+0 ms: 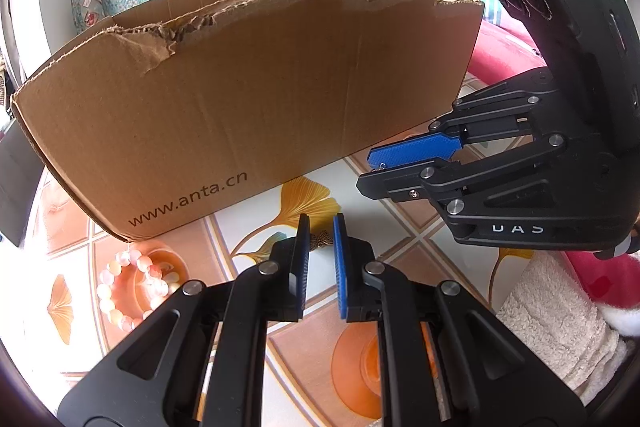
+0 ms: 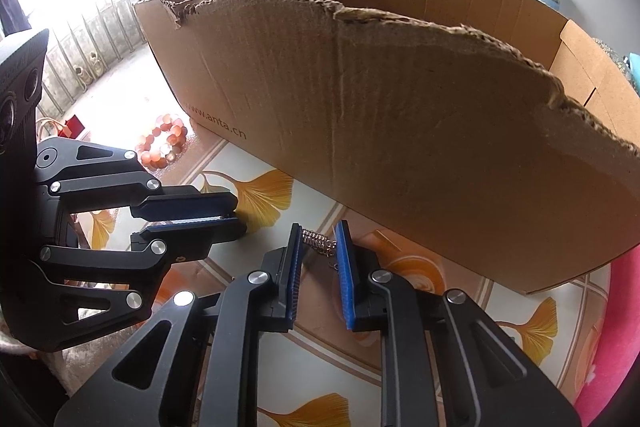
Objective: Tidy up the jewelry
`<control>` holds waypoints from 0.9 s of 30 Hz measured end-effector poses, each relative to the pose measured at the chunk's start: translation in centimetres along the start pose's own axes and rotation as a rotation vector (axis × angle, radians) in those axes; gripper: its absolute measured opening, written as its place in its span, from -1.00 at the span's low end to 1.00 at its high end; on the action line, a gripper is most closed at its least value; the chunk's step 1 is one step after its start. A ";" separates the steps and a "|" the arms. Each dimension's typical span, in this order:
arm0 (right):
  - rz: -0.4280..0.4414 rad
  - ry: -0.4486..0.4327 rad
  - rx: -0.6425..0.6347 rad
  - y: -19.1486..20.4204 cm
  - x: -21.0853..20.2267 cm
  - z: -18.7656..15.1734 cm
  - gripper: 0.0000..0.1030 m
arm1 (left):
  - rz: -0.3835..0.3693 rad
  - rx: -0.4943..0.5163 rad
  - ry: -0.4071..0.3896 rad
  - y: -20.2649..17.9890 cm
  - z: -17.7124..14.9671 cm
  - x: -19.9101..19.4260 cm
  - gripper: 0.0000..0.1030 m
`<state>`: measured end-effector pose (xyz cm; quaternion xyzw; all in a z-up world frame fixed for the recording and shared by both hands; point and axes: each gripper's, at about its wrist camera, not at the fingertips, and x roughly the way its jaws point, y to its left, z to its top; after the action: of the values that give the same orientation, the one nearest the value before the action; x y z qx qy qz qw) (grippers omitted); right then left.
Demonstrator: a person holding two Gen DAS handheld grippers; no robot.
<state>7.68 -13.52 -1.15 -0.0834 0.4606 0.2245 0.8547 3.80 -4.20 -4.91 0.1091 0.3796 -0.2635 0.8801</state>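
I have both grippers low over the bench [image 1: 384, 227], in front of the torn cardboard box [image 1: 248, 95], whose ragged front wall faces me; the box stands on the patterned cloth with the ginkgo leaves.

My left gripper [image 1: 321, 227] shows a narrow gap between its blue pads; a small bronze butterfly piece [image 1: 320, 239] sits in that gap near the tips, though I cannot tell for certain from the left wrist view whether the pads press on it; in the right wrist view the same gripper [image 2: 234, 217] looks nearly shut, its fingers lying almost flat one over the other.

My right gripper [image 2: 318, 233] has a small silvery piece with a coiled spring and fine chain links [image 2: 316, 241] between its fingers; the spring spans from one pad to the other, so I read it as clamped there, just above the bench; from the left wrist view that gripper [image 1: 370, 165] shows a silvery bit at the tips of its blue pads.

The pink bead bracelet [image 1: 128, 287] lies on the bench to the left of my left gripper, close to the box's corner, well apart from both sets of fingers; a cream towel [image 1: 560, 331] sits at the right edge.
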 end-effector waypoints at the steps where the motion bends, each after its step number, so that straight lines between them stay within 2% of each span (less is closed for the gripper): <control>1: 0.006 -0.001 0.009 -0.1 0.0 0.0 -0.76 | -0.001 0.000 0.000 0.1 0.0 -0.1 -0.79; 2: 0.017 0.004 0.019 -0.2 0.1 0.1 -0.93 | -0.002 -0.002 -0.001 0.1 0.0 -0.1 -0.79; 13: 0.046 -0.040 0.105 -2.2 -1.6 0.2 -0.93 | -0.030 -0.030 -0.009 1.3 -0.2 -0.2 -0.79; 15: 0.059 -0.057 0.125 -2.4 -2.2 0.2 -0.93 | -0.036 -0.030 -0.016 1.5 -0.2 -0.4 -0.87; 16: 0.066 -0.066 0.134 -2.6 -2.6 0.3 -0.93 | -0.041 -0.028 -0.016 1.5 -0.1 -0.5 -1.00; 25: 0.093 -0.125 0.177 -3.1 -4.9 0.8 -0.93 | -0.064 -0.024 -0.035 1.8 0.0 -1.6 -1.00; 27: 0.099 -0.129 0.183 -3.3 -5.2 0.6 -0.93 | -0.069 -0.025 -0.028 1.9 -0.1 -1.9 -0.81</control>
<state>7.21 -17.85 3.23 0.0322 0.4269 0.2283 0.8744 3.74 -1.87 -3.63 0.0812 0.3742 -0.2906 0.8769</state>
